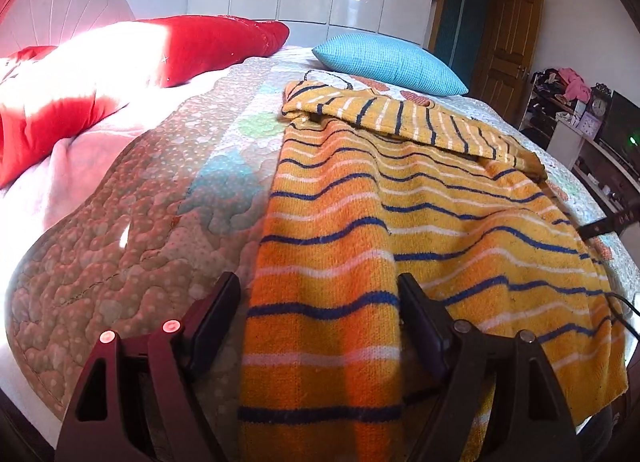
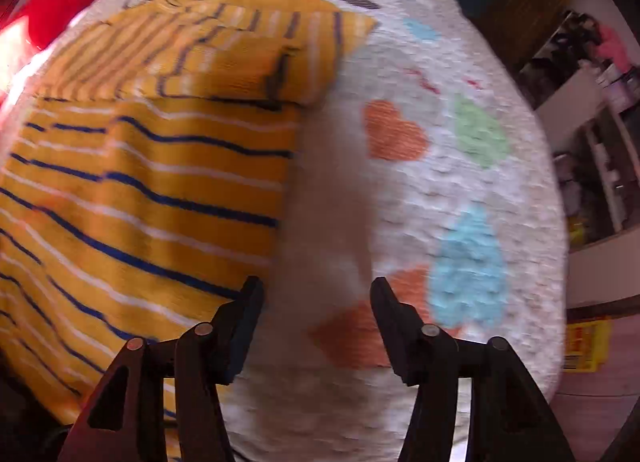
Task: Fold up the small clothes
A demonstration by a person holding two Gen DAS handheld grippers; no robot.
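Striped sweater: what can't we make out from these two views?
- Hem of the striped sweater: left wrist view, cut off by the bottom edge and covered by the left gripper.
- Knit and stripe detail: right wrist view, motion blur smears it.
- Its left side: right wrist view, cut off by the frame edge.
- Far sleeve under the folded-over part: hidden by that layer.
- Right gripper contact with the quilt: blur, cannot tell.

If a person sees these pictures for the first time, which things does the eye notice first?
First, the yellow knitted sweater with navy and white stripes, spread over the near half of the bed with a sleeve folded across its top. Next, the bright red plush blanket in sunlight at the far left, and the turquoise textured pillow behind the sweater.
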